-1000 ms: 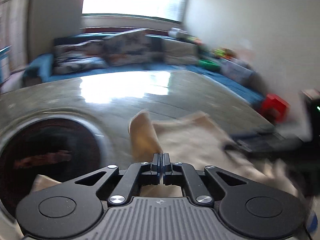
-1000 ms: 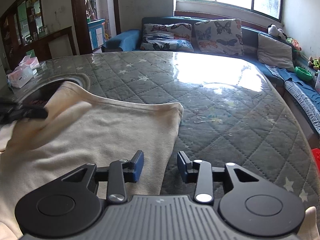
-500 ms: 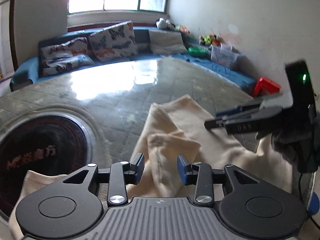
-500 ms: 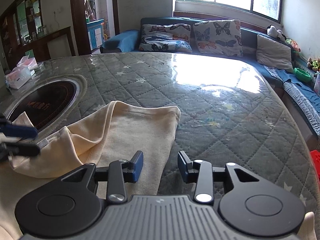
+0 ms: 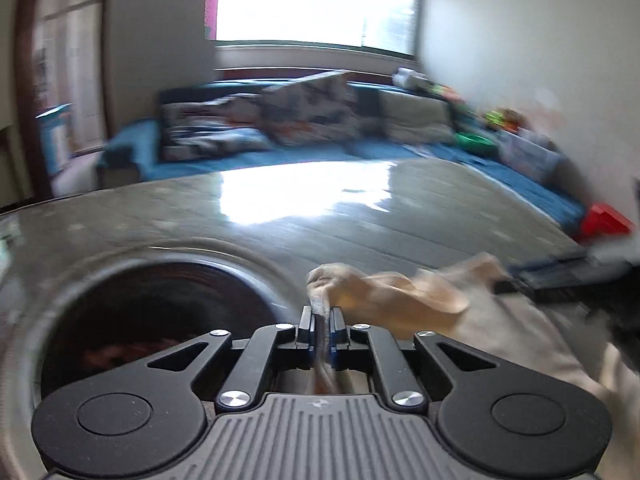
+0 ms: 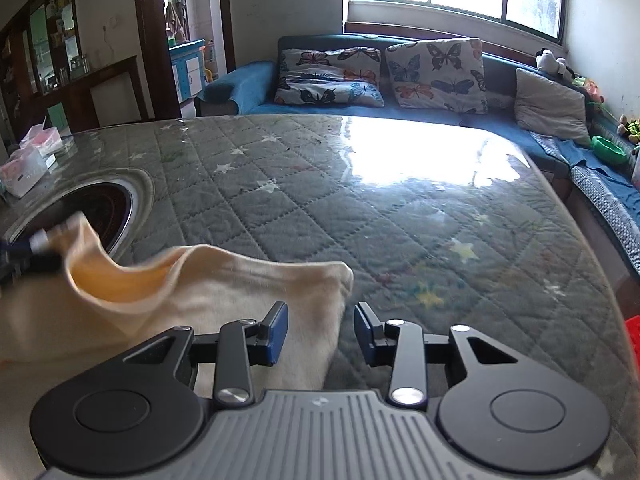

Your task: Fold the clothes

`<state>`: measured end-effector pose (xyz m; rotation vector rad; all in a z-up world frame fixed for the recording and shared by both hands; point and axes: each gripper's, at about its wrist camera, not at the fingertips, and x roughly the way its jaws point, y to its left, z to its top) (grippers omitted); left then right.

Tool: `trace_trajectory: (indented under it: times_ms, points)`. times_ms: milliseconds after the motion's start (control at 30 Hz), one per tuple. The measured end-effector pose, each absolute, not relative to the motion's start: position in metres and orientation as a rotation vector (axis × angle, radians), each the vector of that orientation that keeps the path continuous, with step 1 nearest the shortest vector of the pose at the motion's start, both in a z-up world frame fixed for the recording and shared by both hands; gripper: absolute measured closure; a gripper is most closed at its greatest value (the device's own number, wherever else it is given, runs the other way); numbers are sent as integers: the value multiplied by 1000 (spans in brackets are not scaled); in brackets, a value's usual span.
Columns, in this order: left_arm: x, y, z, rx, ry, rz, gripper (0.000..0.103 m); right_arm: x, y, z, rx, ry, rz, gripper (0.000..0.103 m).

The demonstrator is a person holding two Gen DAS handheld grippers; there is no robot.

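Two views examined, left wrist first. Left gripper (image 5: 320, 334) has its jaws clamped on a bunched edge of the cream garment (image 5: 400, 296), the fold pinched between the blue pads (image 5: 307, 330). Half a second ago those jaws stood apart over the loose cloth; they have just been closing, and fabric is now caught between them. The garment trails right across the quilted table (image 5: 360, 232), beside the dark round inset (image 5: 156, 312). This view is blurred, consistent with a hand in motion. The right gripper shows at the far right edge, indistinct.

Right wrist view. Right gripper (image 6: 320, 334) has its jaws parted, narrowing slightly, with nothing pressed between them; the garment's near corner (image 6: 312, 312) lies on the table under and between the fingers (image 6: 276, 332). At far left the garment's edge is raised off the table, where half a second ago it lay slumped.

Assessment: the left corner is secured. The right corner appears not yet taken, so the fold likely cannot be carried across yet.
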<state>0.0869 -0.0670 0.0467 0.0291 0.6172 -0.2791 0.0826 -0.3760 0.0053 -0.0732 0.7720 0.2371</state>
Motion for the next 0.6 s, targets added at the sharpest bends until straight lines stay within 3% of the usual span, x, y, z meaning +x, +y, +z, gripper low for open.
trace_trajectory:
  times_ms: [200, 400, 500, 600]
  points:
    - [124, -34, 32, 16, 668, -138, 97, 104, -366, 1, -103, 757, 225, 97]
    - [146, -28, 14, 11, 723, -71, 92, 126, -354, -2, -165, 750, 209, 95]
    - [146, -22, 14, -7, 727, -33, 85, 126, -349, 2, -201, 754, 205, 87]
    - [137, -16, 24, -24, 709, -14, 86, 113, -346, 8, -218, 748, 239, 80]
